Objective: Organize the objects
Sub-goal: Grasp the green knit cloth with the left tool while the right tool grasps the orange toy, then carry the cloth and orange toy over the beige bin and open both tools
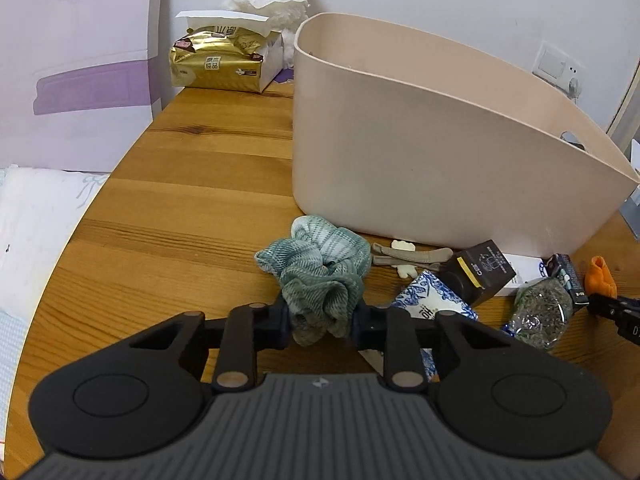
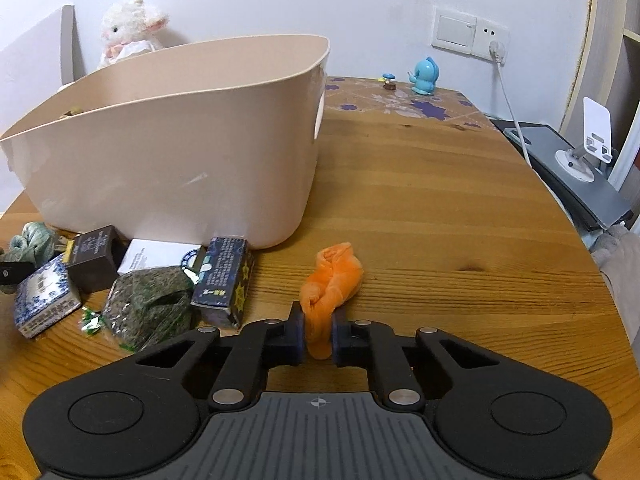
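pinching a green scrunchie [image 1: 320, 276] in your left tongs [image 1: 322, 322] and an orange cloth [image 2: 330, 288] in your right tongs [image 2: 318, 334], both closed, low over the bench [image 2: 440, 240] before the bin [image 2: 180, 152].

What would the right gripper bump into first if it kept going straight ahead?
Probably nothing soon. The right gripper, shut on the orange cloth, points across bare wooden table toward the wall. The beige tub sits left of that line, though depth is hard to judge.
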